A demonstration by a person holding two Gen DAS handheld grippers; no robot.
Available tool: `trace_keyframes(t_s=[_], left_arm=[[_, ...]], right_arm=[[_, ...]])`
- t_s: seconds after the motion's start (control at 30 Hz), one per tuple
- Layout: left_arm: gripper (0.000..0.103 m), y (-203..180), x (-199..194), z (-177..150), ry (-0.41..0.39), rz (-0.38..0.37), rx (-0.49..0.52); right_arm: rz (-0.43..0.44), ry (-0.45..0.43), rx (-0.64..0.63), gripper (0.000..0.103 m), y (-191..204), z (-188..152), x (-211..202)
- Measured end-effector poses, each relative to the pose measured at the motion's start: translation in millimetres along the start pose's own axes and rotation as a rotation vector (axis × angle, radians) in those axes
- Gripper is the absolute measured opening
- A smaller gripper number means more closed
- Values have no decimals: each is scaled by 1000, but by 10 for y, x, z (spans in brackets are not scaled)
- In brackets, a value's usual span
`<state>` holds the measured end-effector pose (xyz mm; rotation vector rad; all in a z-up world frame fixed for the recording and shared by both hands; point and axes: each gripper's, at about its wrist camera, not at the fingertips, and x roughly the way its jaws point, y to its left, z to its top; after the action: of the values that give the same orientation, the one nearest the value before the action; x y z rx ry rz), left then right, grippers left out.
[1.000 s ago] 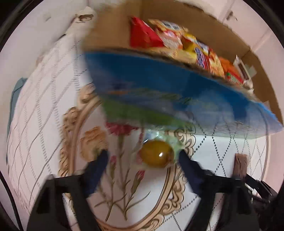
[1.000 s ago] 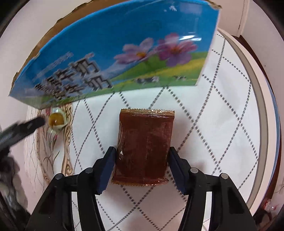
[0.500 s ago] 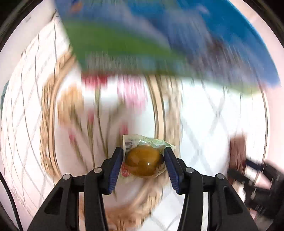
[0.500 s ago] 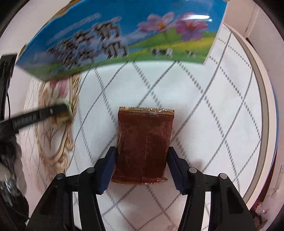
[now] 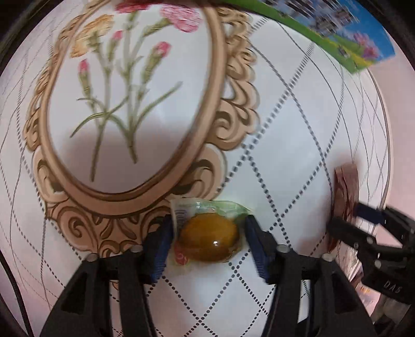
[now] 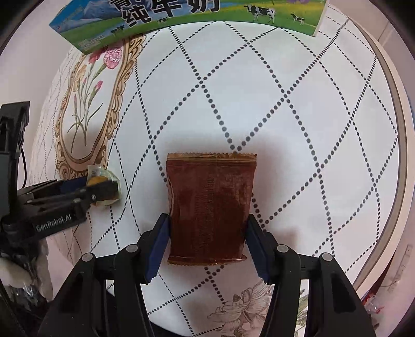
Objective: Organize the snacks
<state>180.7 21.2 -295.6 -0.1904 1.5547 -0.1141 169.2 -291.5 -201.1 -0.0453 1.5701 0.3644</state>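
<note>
Left gripper [image 5: 208,241] opening, fingers [image 5: 160,246] flanking a clear-wrapped amber snack [image 5: 208,239] by the desk's [image 5: 298,134] gilt oval print. Right gripper [image 6: 207,246] clenched on a brown packet [image 6: 210,207] over mid-desk. Milk carton [image 6: 181,15] along the far edge.

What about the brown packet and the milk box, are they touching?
Apart. The right wrist view shows bare tablecloth between the brown packet and the milk box.

Home: round table [image 6: 394,145] under floral tablecloth [image 6: 259,103].
</note>
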Motion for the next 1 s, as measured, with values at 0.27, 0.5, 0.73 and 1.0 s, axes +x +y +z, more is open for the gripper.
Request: trace_keyframes(t_s=[0.27, 0.5, 0.73, 1.0], left_arm=[[77, -539, 40, -78, -19, 48, 36], [86, -530, 62, -207, -11, 98, -43], [103, -700, 395, -102, -8, 81, -92], [101, -615, 413, -66, -26, 92, -96]], right_arm=[[10, -11, 33, 73, 149, 209, 133], [-31, 12, 44, 90, 11, 119, -2], [-68, 76, 30, 103, 72, 182, 406], [-99, 78, 30, 103, 117, 267, 697]])
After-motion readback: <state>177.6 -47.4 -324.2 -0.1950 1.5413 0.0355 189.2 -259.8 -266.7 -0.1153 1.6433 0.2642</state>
